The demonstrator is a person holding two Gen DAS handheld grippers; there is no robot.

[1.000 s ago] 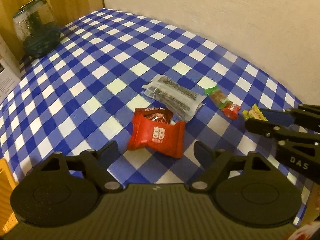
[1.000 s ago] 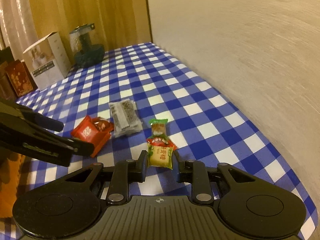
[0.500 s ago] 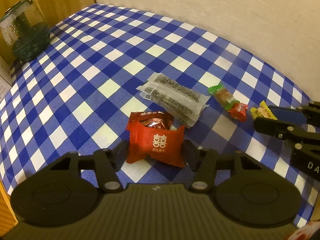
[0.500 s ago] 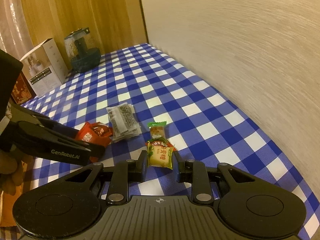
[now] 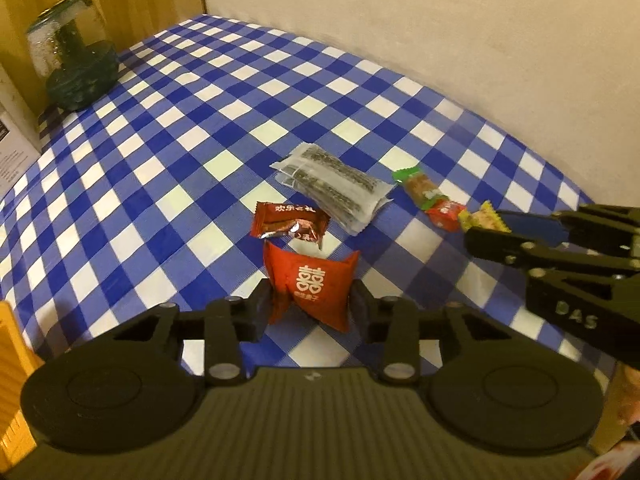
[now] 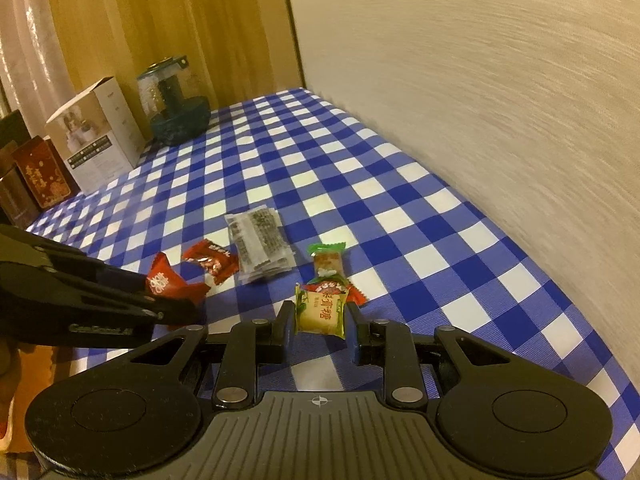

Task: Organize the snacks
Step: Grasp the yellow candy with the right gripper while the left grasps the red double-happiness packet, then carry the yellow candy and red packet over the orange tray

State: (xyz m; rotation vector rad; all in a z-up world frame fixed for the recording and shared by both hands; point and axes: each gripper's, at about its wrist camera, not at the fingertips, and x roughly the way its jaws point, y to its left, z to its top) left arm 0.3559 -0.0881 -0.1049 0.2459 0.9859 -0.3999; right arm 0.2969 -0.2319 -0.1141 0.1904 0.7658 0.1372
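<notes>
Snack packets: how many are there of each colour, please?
Red: 3 (pouch, brown-red candy, small packet)
Clear with dark filling: 1 (pack)
Green-ended: 1 (bar)
Yellow: 1 (candy)
Total: 6

On the tablecloth [image 6: 400, 184], seaweed packets [image 6: 260, 240] lie between two wrapped candies [image 6: 210, 260] leftward and a nougat bar [image 6: 328, 262] rightward; jar [image 6: 176, 104] and box [image 6: 96, 132] stand far behind.

Blue-white checked tablecloth [image 5: 224, 128], red pouch [image 5: 310, 284] — white emblem, yellow-green packet [image 6: 320, 312]
</notes>
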